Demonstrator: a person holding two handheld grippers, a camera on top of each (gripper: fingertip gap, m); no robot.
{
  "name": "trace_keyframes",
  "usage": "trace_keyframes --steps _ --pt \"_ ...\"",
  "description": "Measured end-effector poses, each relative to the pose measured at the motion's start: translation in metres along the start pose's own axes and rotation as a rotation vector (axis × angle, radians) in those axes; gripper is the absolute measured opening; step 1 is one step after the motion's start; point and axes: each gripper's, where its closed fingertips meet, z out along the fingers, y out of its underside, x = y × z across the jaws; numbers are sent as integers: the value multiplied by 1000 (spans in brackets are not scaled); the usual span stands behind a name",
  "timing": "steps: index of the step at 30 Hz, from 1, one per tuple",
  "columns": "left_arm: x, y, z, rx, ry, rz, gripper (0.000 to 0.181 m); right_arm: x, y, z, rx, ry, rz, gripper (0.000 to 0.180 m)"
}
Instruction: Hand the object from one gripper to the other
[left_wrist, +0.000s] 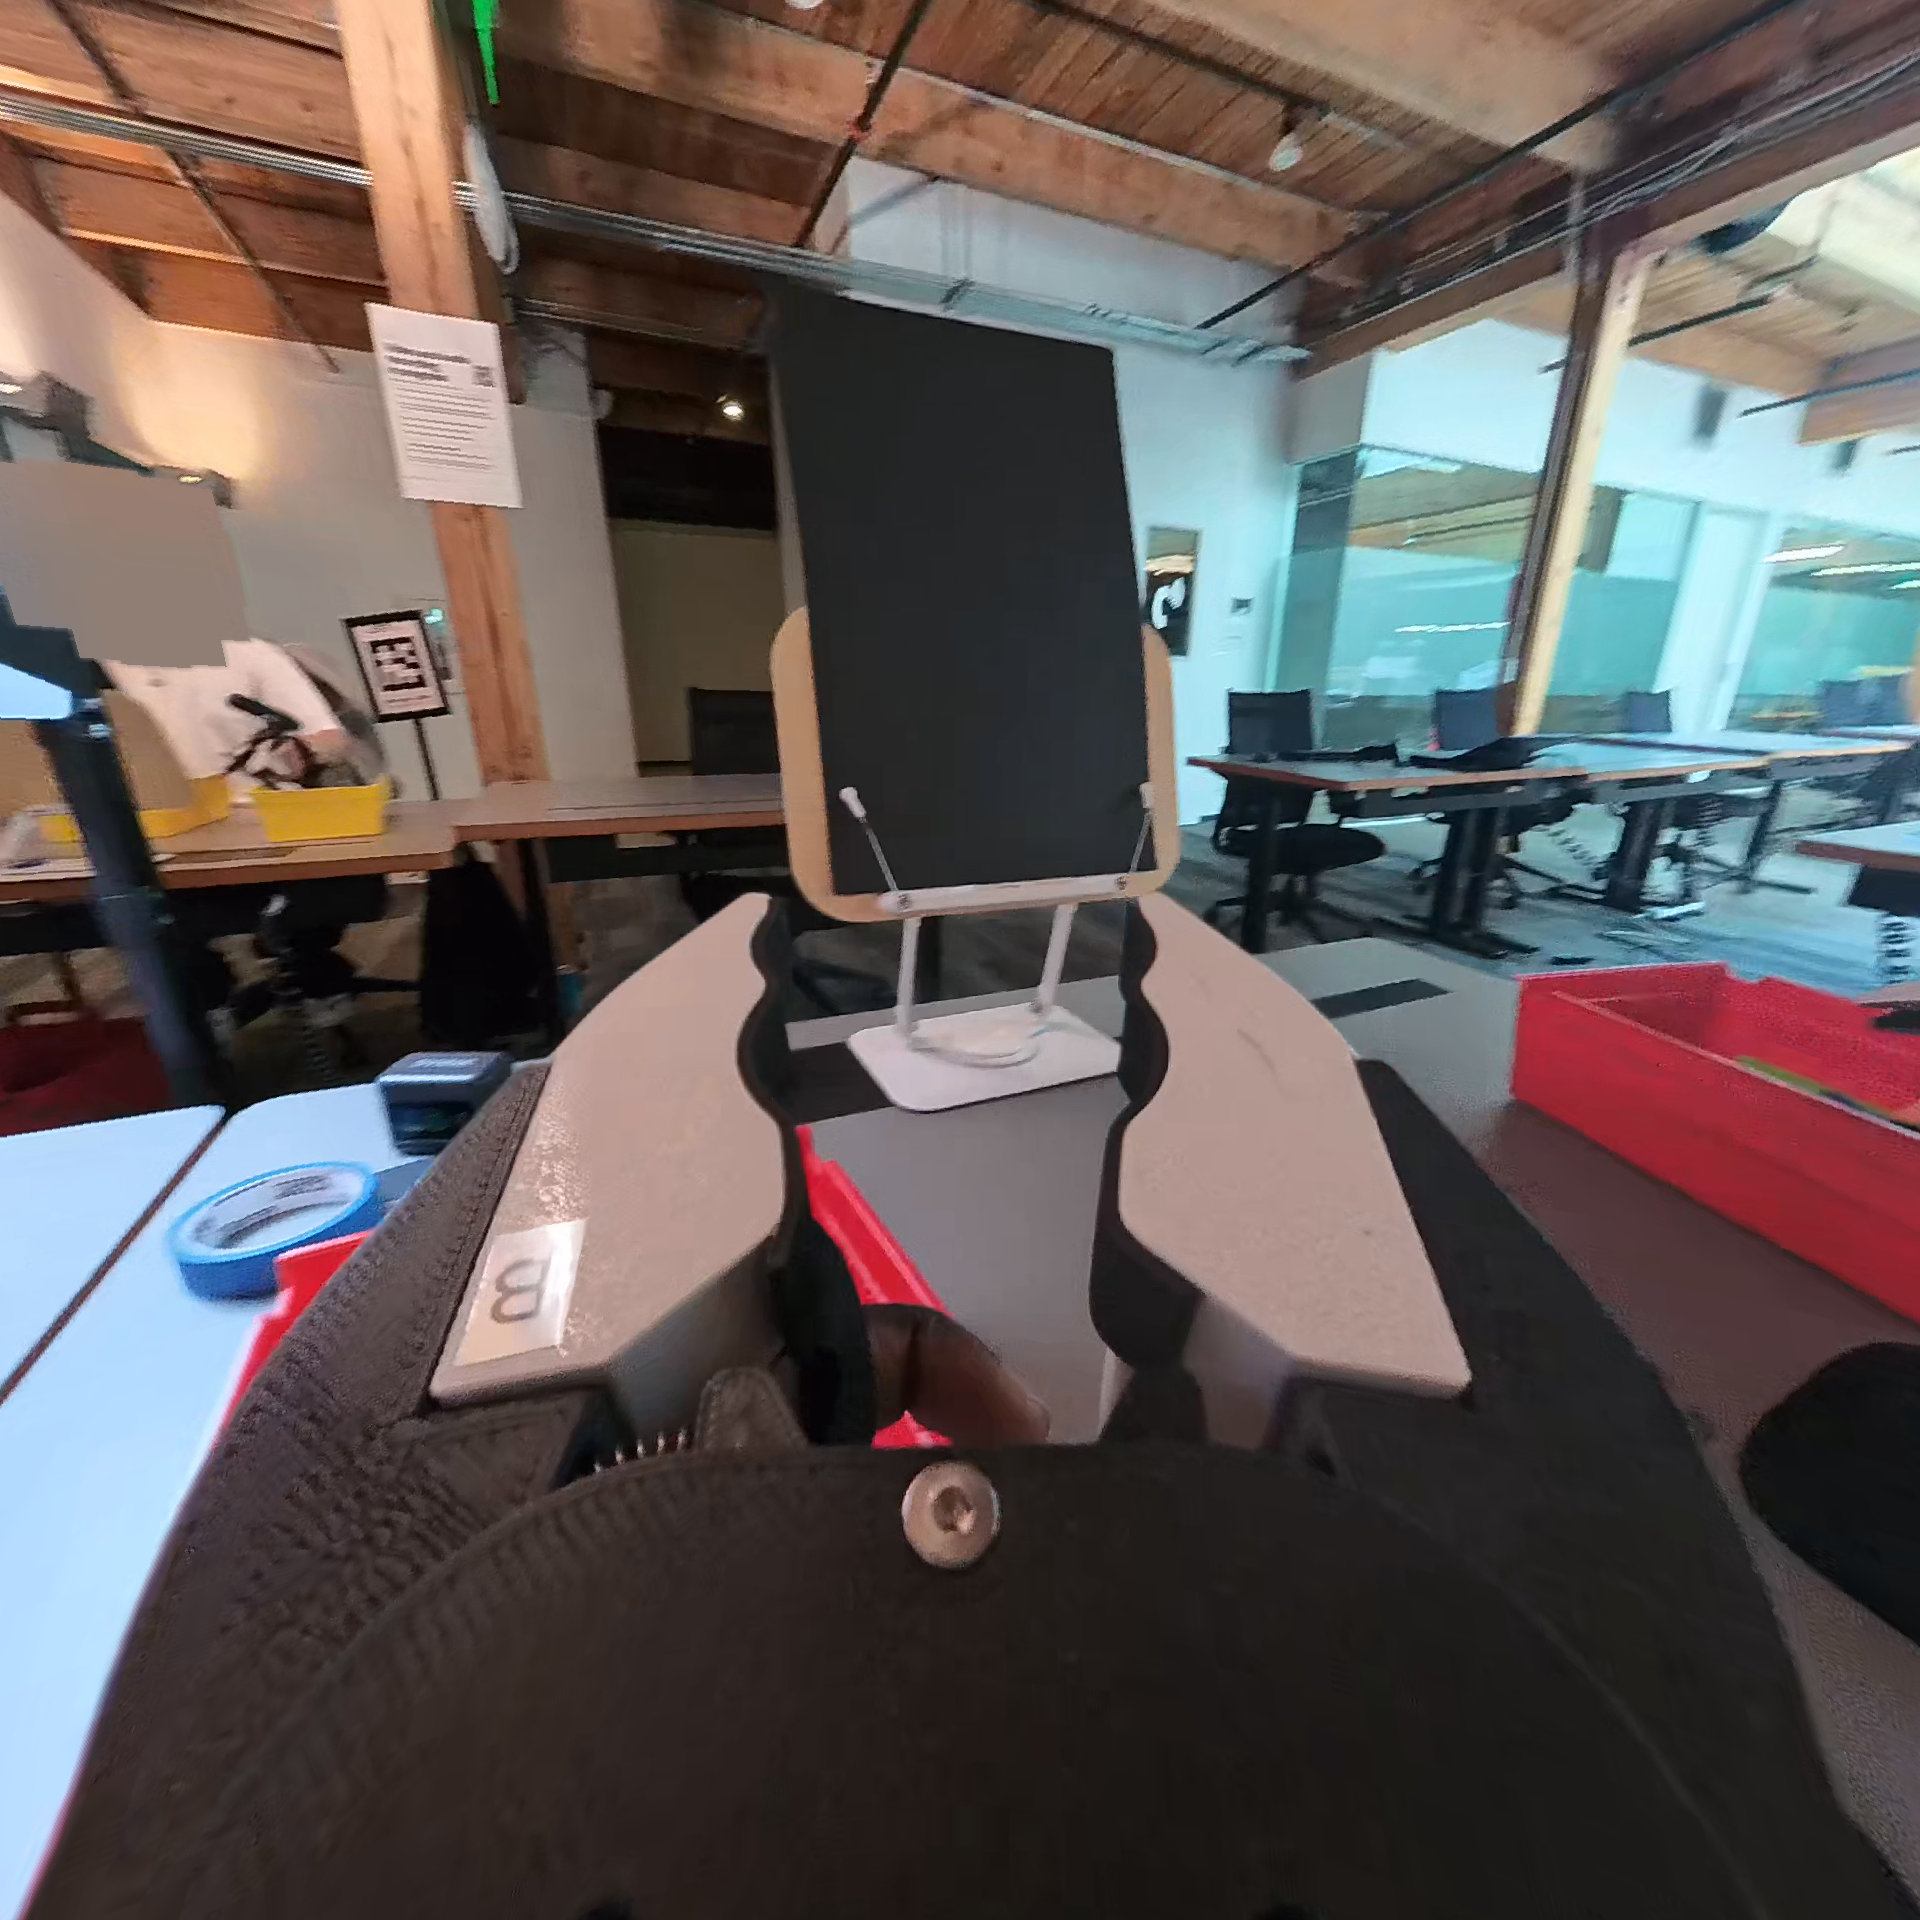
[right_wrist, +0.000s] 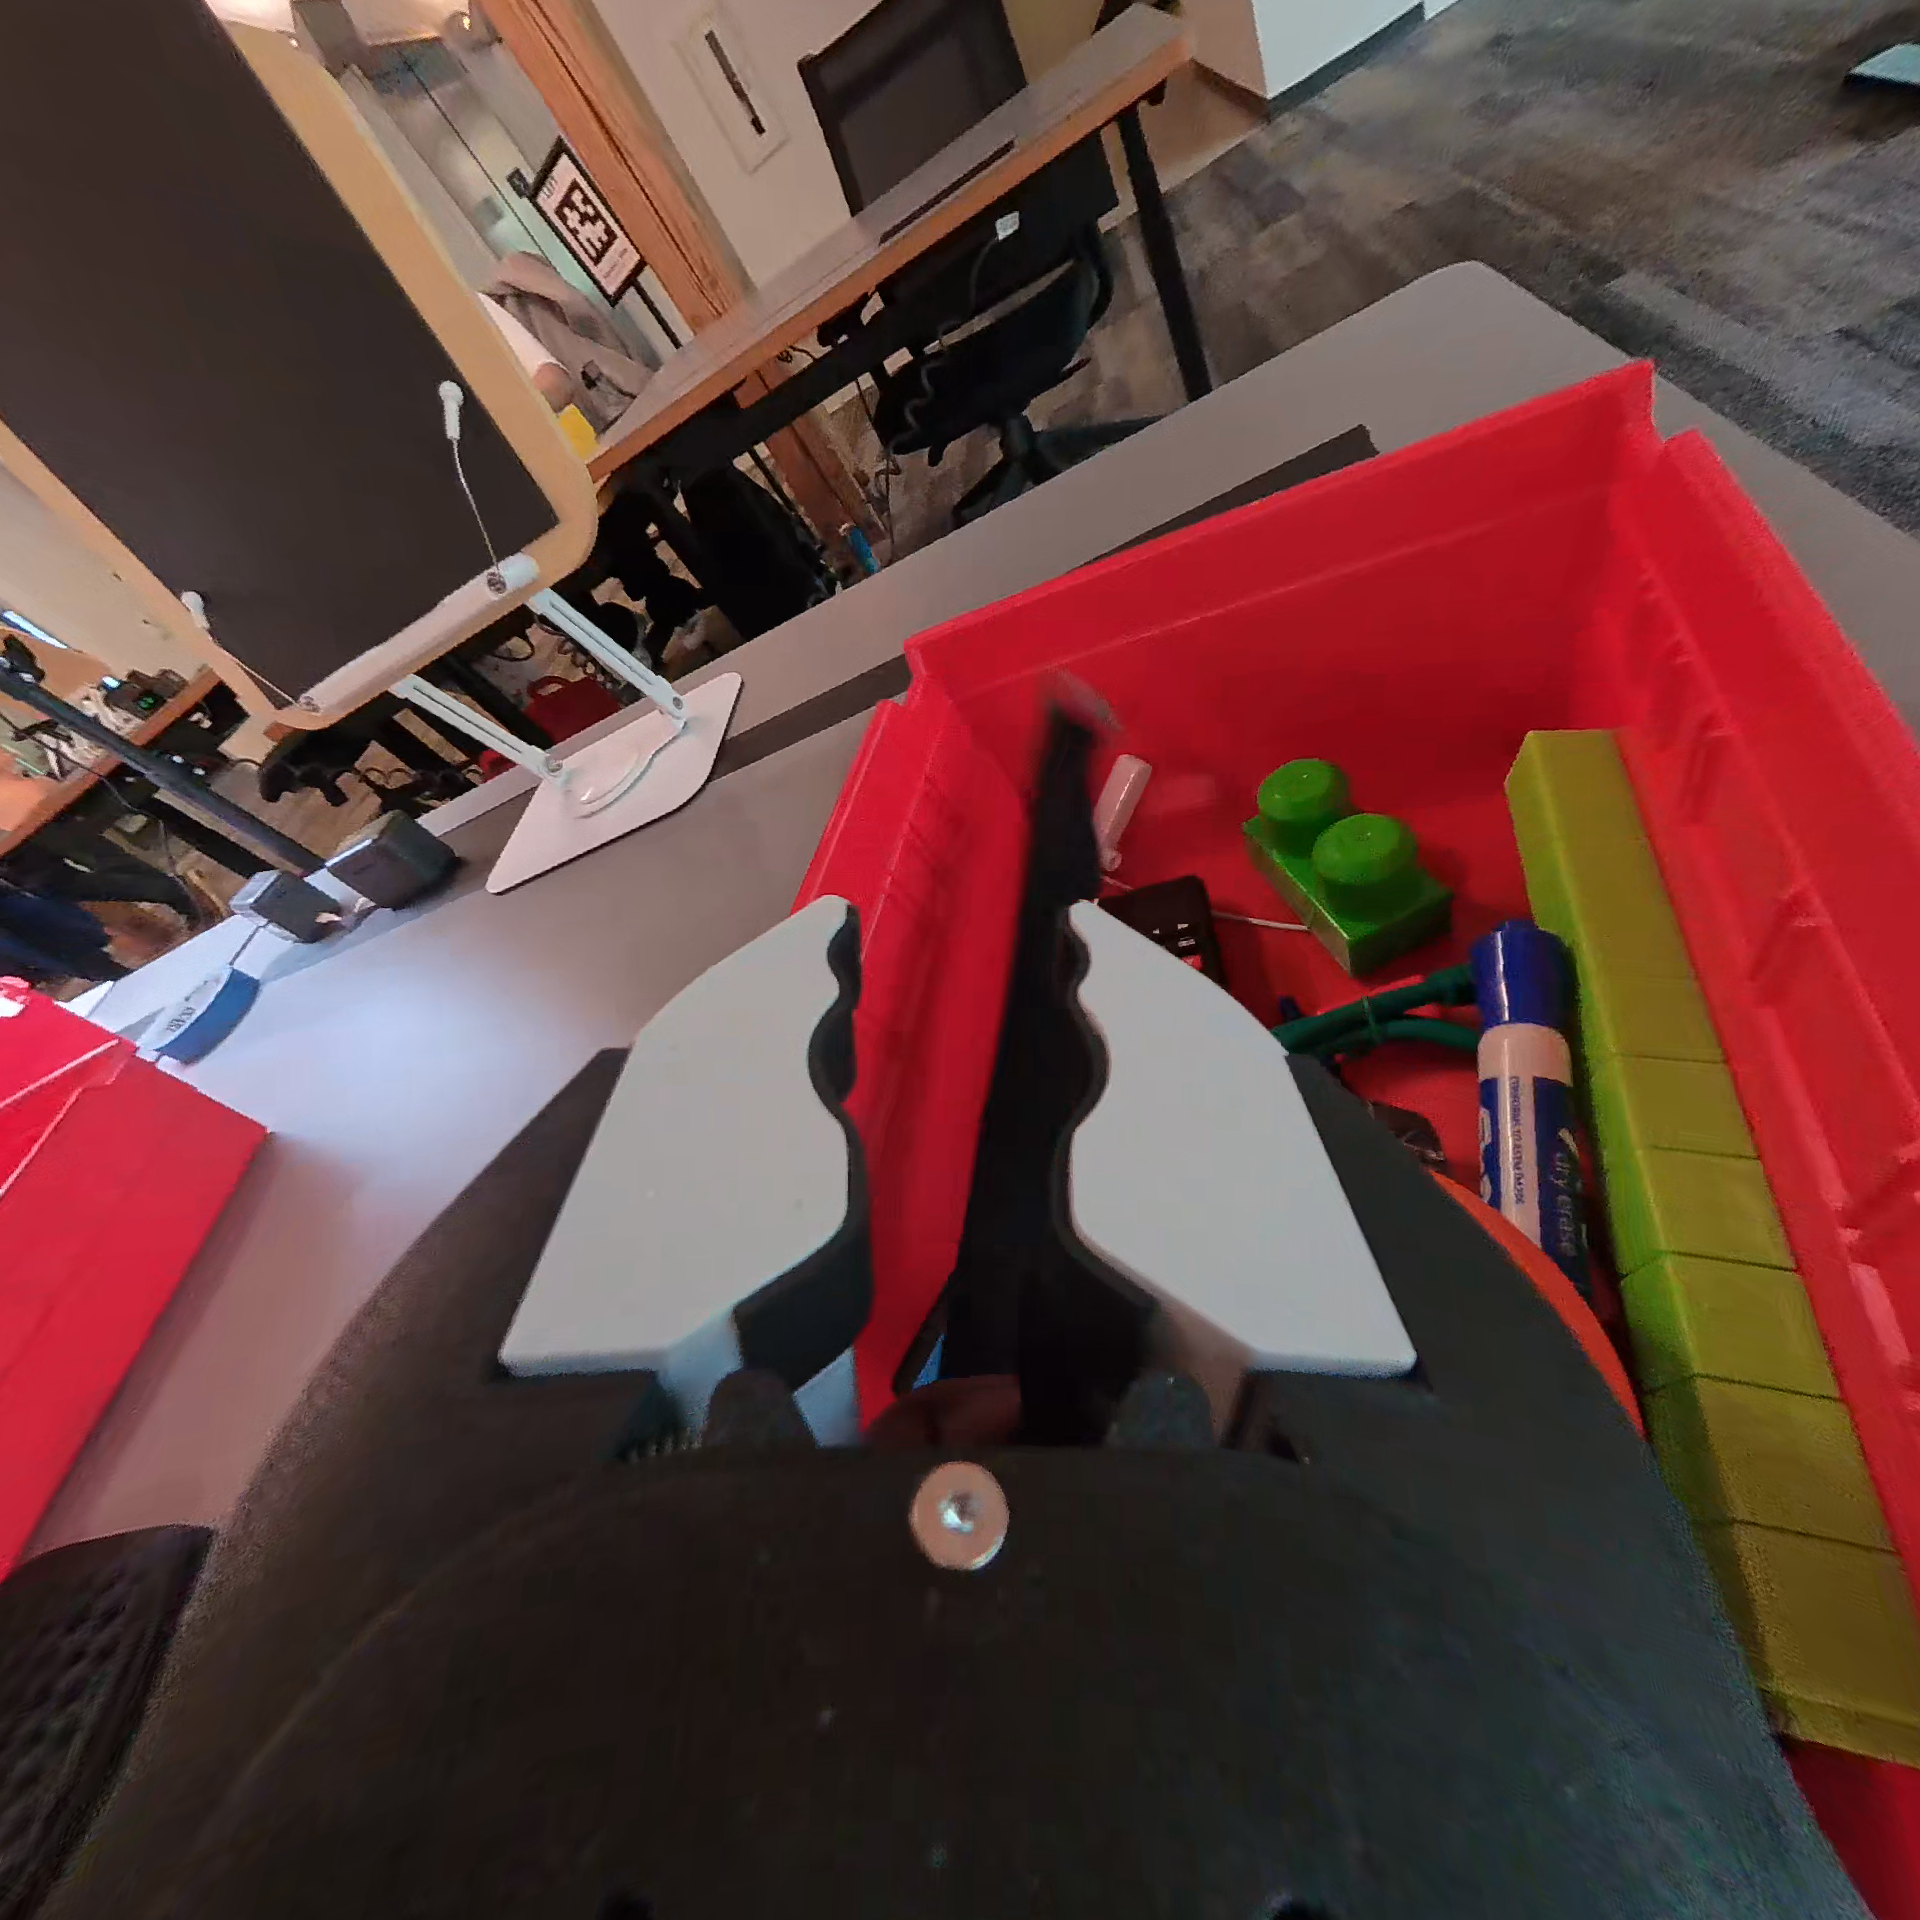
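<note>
Your right tool is part open, with a clear gap between its left pad and a black strip. The strip lies along the right pad, touching it, so it is not clamped from both sides. It runs from the base out past the fingertips and its far end is blurred; you can't tell what it is. The tool hangs over the near left corner of the red bin. In the bin, to the tool's right, are a green two-stud block, a green cable, a blue-capped marker and a long yellow-green bar against the right wall.

Your left tool is wide open, with nothing between its pads. It is level and points at a dark tablet on a white stand on the grey counter. Low between the fingers part of another red bin shows. A blue tape roll lies to the left.
</note>
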Motion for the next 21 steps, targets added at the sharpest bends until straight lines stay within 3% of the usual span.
trace_keyframes --steps 15,21 --pt "-59 30 -27 -185 -238 114 53 -67 -57 -53 372 -137 -242 95" --pt "-49 76 -22 -393 -100 192 54 -112 -65 -79 487 -249 -345 115"
